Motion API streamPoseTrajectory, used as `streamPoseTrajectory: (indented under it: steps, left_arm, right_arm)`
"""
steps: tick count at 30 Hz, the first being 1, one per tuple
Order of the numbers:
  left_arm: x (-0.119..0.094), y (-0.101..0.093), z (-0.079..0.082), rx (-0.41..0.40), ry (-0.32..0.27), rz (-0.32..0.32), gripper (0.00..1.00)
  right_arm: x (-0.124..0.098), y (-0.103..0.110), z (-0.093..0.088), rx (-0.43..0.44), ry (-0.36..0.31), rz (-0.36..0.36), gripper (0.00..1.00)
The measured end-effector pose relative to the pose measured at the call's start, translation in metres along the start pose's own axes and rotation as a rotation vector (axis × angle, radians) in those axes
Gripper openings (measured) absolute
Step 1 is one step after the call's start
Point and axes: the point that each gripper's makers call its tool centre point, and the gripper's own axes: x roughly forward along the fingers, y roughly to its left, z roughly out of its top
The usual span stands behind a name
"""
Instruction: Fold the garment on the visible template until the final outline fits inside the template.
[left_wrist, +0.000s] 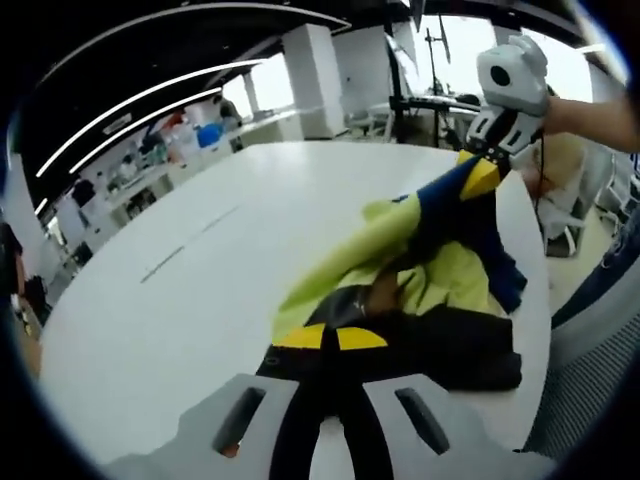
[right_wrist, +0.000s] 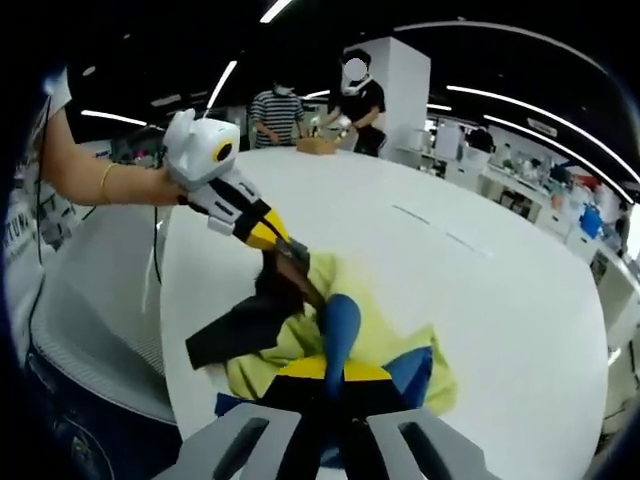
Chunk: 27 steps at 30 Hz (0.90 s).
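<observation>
1. The left gripper (left_wrist: 330, 345) has pale grey jaws, each with a dark slot, and yellow pads at the tips.
2. The right gripper (right_wrist: 335, 378) has the same build: grey slotted jaws with yellow-and-black tips.
3. Seen from the other side, each gripper carries a white rounded housing over black-and-white ribbed links.
4. The person wears a thin bracelet (right_wrist: 104, 181) on the wrist and dark blue trousers (right_wrist: 70, 420).

Bright ceiling strip lights, window glare, soft blur, heavy fisheye warping.
</observation>
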Motion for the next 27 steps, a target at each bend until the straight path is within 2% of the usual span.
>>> streamPoseTrajectory:
  steps: [2,5,7,8,14,19,21,23,27]
  left_arm:
    - [-0.006,-0.001,0.005,-0.013,-0.015,-0.006,0.00]
    - [-0.018,0.000,0.015,-0.053,-0.051,-0.014,0.00]
    - [-0.025,0.003,0.022,-0.111,-0.089,-0.015,0.00]
    - [-0.027,0.005,0.023,-0.139,-0.098,-0.018,0.00]
    - [-0.027,0.015,0.028,-0.312,-0.138,-0.051,0.00]
    - [-0.008,0.027,0.021,-0.323,-0.114,-0.033,0.00]
    - [0.000,0.031,0.018,-0.332,-0.107,-0.035,0.00]
    - [0.007,0.036,0.018,-0.373,-0.109,-0.034,0.00]
    - [0.019,0.051,0.022,-0.454,-0.149,-0.026,0.00]
  right_arm:
    - [-0.004,-0.003,0.008,0.032,-0.037,-0.001,0.00]
    - [-0.015,-0.016,0.027,0.138,-0.138,-0.004,0.00]
    - [-0.019,-0.026,0.031,0.187,-0.162,-0.014,0.00]
    - [-0.020,-0.030,0.031,0.185,-0.161,-0.021,0.00]
    - [-0.010,-0.054,0.023,0.218,-0.111,-0.057,0.00]
    - [0.005,-0.074,0.014,0.314,-0.074,-0.073,0.00]
    - [0.012,-0.084,0.009,0.319,-0.054,-0.086,0.00]
    - [0.018,-0.094,-0.001,0.342,-0.008,-0.105,0.00]
    - [0.028,-0.107,-0.011,0.340,0.026,-0.115,0.00]
